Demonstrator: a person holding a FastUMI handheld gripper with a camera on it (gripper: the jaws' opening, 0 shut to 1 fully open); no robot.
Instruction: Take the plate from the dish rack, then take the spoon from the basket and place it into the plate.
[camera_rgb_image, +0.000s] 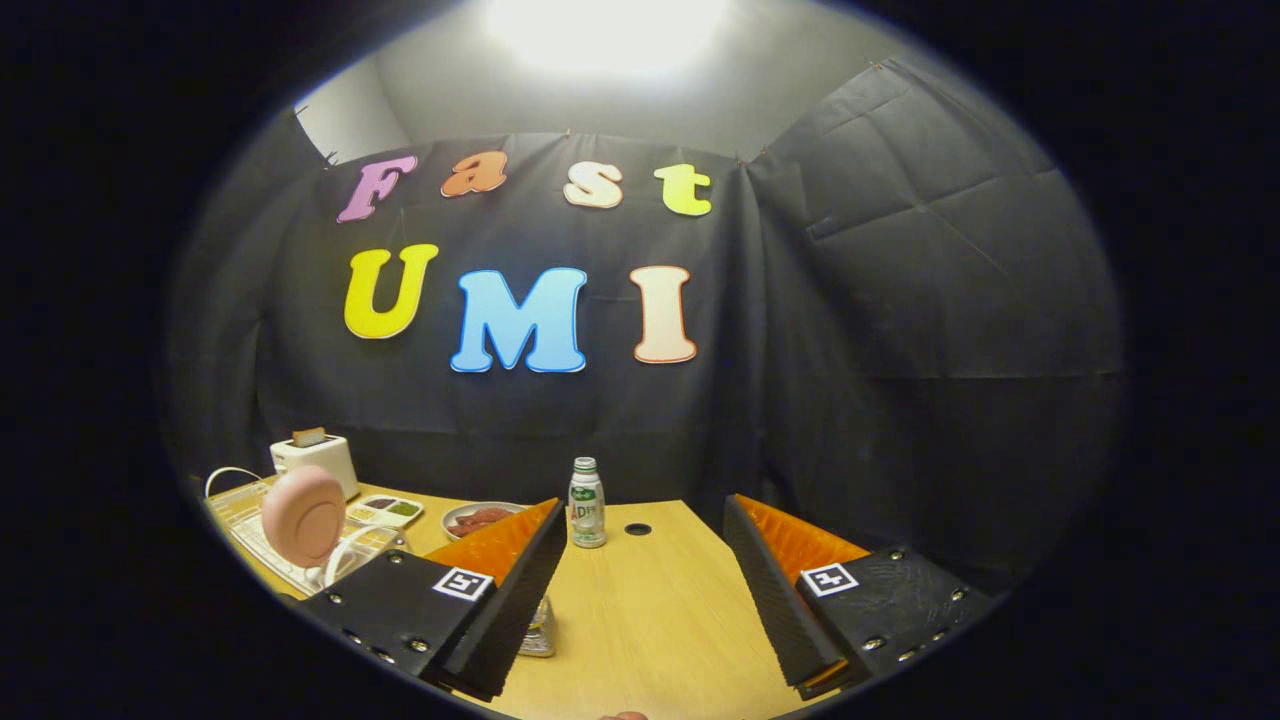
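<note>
Gripper view, looking level over the wooden desk: the pink plate stands on edge in the white wire dish rack, off to the left, beside and a little beyond the left finger. The gripper holds nothing; its fingers are spread wide with bare desk between them, and it is well apart from the plate.

The step in hand looks like the first one, fetching the plate, and none of it is done yet. To do it well, I judge the gripper should swing left and come at the plate's upper rim with one finger on each face, since an upright plate offers only a thin edge. It should close squarely and lift straight up out of the rack's wires before carrying it sideways; a tilted pull could snag the rack or drag it along.

Behind the rack a white toaster carries a slice of toast in its slot. Next to it lies a divided tray with green and dark fillings, then a shallow bowl holding something reddish. A small capped bottle stands upright just beyond the left fingertip. A clear glass object sits partly hidden under the left finger; what it contains I cannot tell. Basket and spoon I cannot pick out.
</note>
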